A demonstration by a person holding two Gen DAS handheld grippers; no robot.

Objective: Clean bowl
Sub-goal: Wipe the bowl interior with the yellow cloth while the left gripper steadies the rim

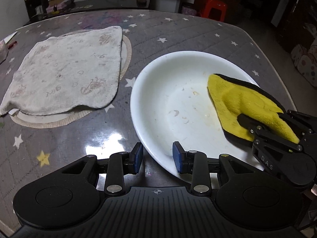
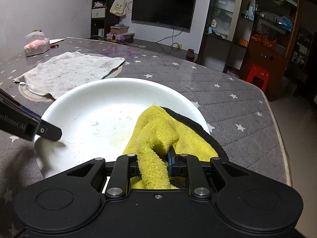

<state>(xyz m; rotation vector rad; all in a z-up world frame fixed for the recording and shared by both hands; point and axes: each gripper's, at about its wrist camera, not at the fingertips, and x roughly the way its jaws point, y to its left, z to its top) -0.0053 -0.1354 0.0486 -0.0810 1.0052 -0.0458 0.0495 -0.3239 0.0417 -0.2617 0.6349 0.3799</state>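
Note:
A wide white bowl (image 1: 172,91) sits on the table and has small food specks and smears inside; it also shows in the right wrist view (image 2: 95,103). My left gripper (image 1: 158,157) is open, its blue pads straddling the bowl's near rim, one outside and one inside. My right gripper (image 2: 153,163) is shut on a yellow cloth (image 2: 158,136) with a black edge. The cloth (image 1: 237,101) lies inside the bowl on its right side, draped over the rim. The right gripper (image 1: 277,138) shows at the right of the left wrist view.
A pale printed towel (image 1: 63,69) lies flat over a round mat (image 1: 126,59) to the left of the bowl. A tissue pack (image 2: 36,45) sits at the table's far left. A red stool (image 2: 256,75) stands beyond the table's far right edge.

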